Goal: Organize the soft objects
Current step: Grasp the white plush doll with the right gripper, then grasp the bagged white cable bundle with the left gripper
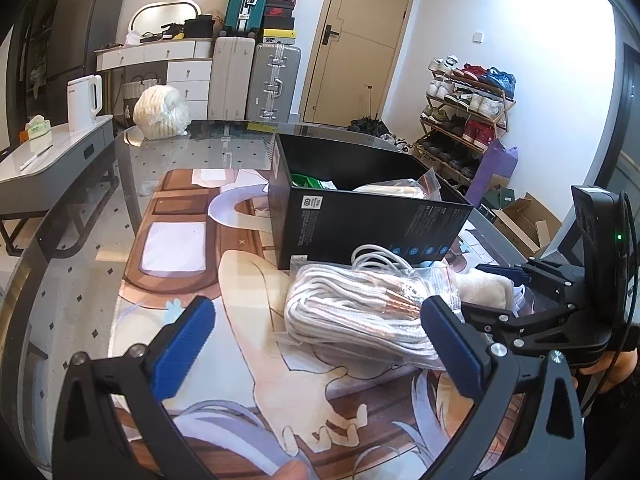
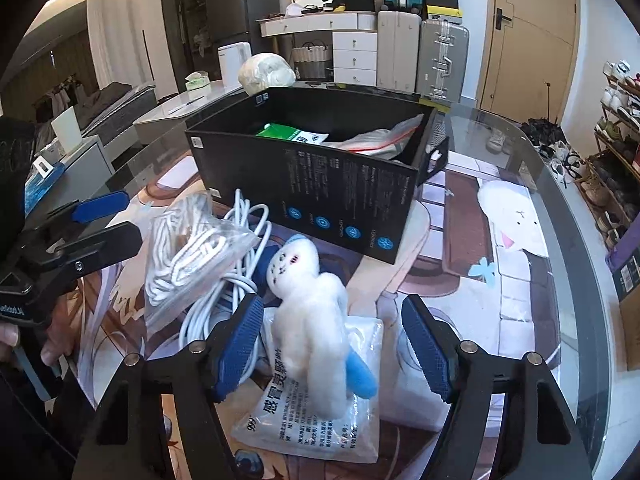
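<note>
Glass table (image 2: 532, 184): black box (image 2: 320, 184) holds green packet (image 2: 286, 133), zip bag (image 2: 384, 140).

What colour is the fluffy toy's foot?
Bright blue, on the white plush toy; it shows best in the right wrist view.

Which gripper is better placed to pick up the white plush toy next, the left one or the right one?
The right. The right gripper is open with the white plush toy already between its fingers. The left gripper is open beside the bagged cord, away from the toy.
</note>
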The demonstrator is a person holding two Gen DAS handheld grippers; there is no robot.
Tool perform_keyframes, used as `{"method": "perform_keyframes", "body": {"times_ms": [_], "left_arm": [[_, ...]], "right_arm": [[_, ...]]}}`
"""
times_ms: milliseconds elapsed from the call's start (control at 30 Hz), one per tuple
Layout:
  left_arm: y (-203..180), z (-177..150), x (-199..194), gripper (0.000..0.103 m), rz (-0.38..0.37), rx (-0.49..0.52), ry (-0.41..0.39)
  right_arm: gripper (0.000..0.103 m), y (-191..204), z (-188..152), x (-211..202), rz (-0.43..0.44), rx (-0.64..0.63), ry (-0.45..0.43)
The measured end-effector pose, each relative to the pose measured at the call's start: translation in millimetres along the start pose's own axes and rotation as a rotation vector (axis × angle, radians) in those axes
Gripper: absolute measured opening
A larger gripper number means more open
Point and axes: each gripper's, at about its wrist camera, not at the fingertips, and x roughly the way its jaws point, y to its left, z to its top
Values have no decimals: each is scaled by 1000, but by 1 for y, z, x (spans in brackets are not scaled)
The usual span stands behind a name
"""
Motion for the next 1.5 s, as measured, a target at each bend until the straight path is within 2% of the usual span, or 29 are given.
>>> {"method": "perform_keyframes", "body": {"times_ms": [67,133,167,267,467,700,833,900,1067,1167,1267,1333,1500], "left_arm": [[0,0,1,103,2,2,3],[-1,0,1,103,3,8,5],[-1,-1,1,103,4,10,6],[-2,0,1,103,7,14,7],[-4,-1,4,103,10,24,18],[-20,-1,11,103,26,95,83],[-30,0,15,103,-16,87,121],[-36,1,16,103,1,109,119],[-29,11,18,103,-9,31,150],[-20,17,25,103,7,-58,171],[-20,23,33,103,15,-108,167],[-20,26,39,103,13,-125,156],[-20,25,54,103,68,-102,205]], "right_arm": [[58,2,1,1,9,-2,-2],[51,2,1,2,9,3,-3],[42,2,1,2,12,6,-3],[32,0,-2,-3,29,20,-14],[30,-8,-11,-22,28,40,-67],[30,-16,-13,-41,33,54,-123],[30,-17,-13,-47,35,51,-133],[30,-18,-13,-50,33,52,-139],[30,-20,-13,-55,31,58,-143],[30,-23,-13,-55,29,61,-139],[30,-24,-14,-54,30,64,-131],[30,-23,-14,-54,29,63,-131],[30,-24,-13,-56,23,60,-138]]}}
